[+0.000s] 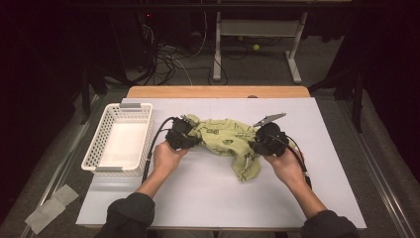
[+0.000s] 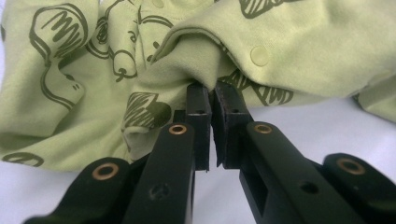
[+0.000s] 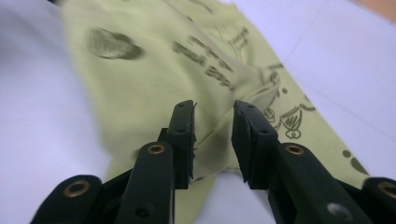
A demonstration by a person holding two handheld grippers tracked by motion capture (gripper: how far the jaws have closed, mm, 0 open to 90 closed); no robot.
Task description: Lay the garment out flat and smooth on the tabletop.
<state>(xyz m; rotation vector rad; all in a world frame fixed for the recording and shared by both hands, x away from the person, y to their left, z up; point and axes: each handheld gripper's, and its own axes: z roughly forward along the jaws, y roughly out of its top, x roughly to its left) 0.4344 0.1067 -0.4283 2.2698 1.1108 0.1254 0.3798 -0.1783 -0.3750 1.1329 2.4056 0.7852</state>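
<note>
Forearms in dark sleeves come in from six o'clock of the high view, each hand carrying a tool over the white bench [image 1: 198, 198]. Left tool [image 1: 190, 138], at about nine o'clock of the garment, has its jaws pressed together on a raised fold of the green cloth; in its own view the left tool [image 2: 212, 91] bites that fold just below a snap button. Right tool [image 1: 255, 145] sits at three o'clock of the cloth, and its own view shows the right tool [image 3: 214, 109] with jaws spread, pads clear of the fabric beneath them. Between the two lies the garment [image 1: 225, 136], a small printed piece, bunched and stretched across the bench middle with one end trailing toward five o'clock. Farther off at nine o'clock stands a white basket [image 1: 94, 156]. Judging from this, the step in hand is spreading or folding the garment, one end pinned and the other just free. Next, the right tool probably needs a fresh hold on an edge or corner, closing on one layer only.
</note>
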